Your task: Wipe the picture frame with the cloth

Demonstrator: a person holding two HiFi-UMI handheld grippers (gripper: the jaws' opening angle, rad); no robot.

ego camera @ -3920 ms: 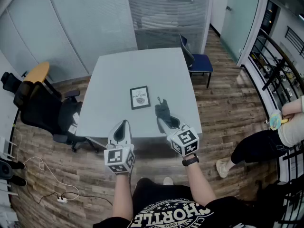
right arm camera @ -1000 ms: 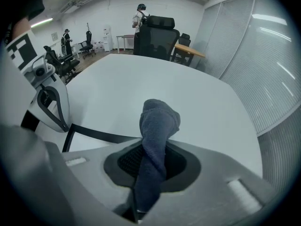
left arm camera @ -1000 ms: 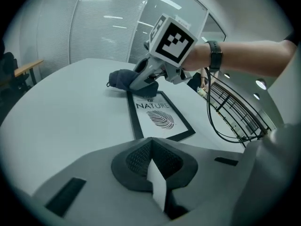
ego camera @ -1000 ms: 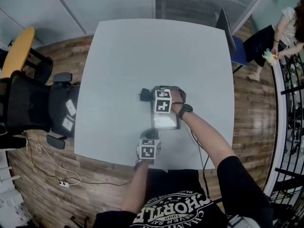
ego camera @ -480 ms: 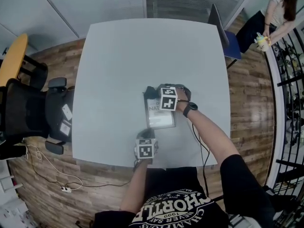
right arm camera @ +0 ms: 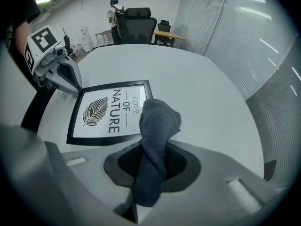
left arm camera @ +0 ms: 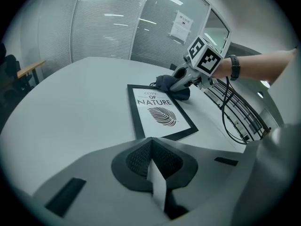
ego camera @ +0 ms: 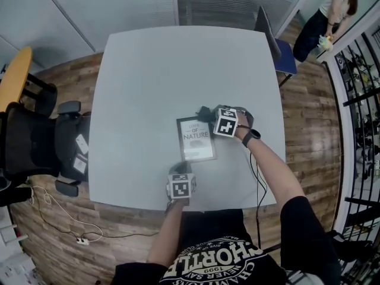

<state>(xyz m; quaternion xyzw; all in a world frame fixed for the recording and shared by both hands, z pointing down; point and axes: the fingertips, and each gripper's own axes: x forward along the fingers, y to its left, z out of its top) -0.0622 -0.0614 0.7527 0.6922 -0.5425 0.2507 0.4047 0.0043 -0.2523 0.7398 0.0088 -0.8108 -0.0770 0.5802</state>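
While the left gripper (ego camera: 180,167), jaws together, stood at the picture frame (ego camera: 196,138), the right gripper (ego camera: 209,115) clamped the cloth (right arm camera: 159,119).

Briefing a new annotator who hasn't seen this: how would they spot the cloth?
On the grey table, a black frame lies flat by its near edge. At the frame's far right corner sits the cloth: a bunched dark blue rag pinched in the right tongs, the only soft thing there.

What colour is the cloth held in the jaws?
Dark bluish grey; the cloth shows best in the right gripper view.
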